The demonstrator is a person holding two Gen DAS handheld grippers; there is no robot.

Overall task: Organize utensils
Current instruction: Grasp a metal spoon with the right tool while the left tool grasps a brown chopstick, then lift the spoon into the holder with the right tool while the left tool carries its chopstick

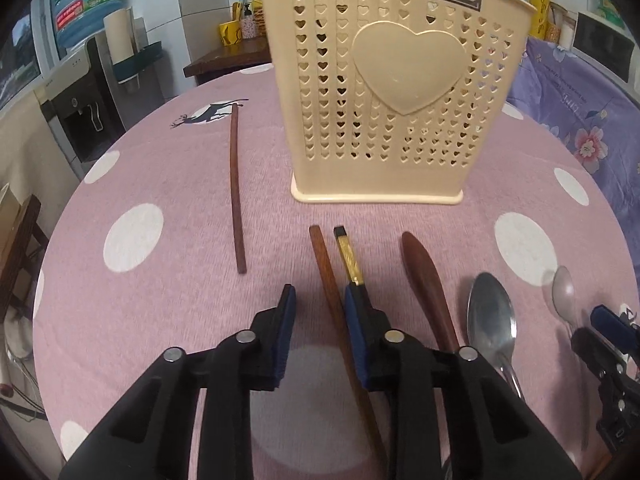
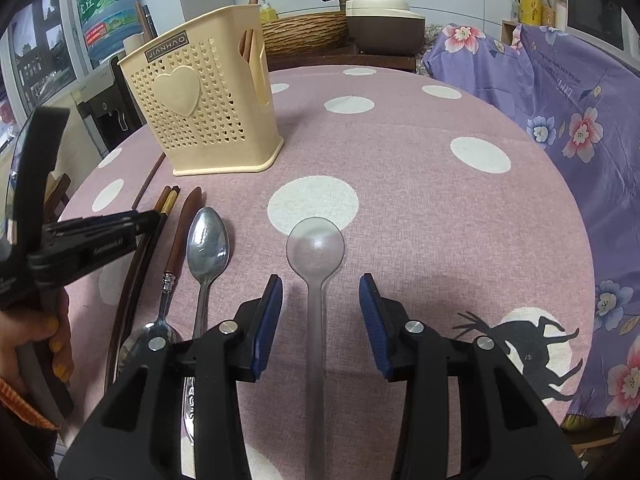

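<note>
The left gripper (image 1: pixel 320 298) is straddling a brown chopstick (image 1: pixel 326 276), jaws narrowly parted, not pressing it. The right gripper (image 2: pixel 320 290) is hanging open around a clear spoon (image 2: pixel 316 272) near the tablecloth's (image 2: pixel 420 184) front edge.

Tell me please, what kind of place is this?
Probably a home kitchen or dining corner: a water dispenser with its bottle, a microwave, and a cloth-covered table with a utensil holder.

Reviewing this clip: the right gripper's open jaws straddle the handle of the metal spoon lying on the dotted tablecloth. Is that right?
Not quite. The handle between the open jaws of the right gripper belongs to the clear plastic spoon, not the metal spoon, which lies to its left. The right wrist view shows this. Both do lie on the dotted tablecloth.
</note>
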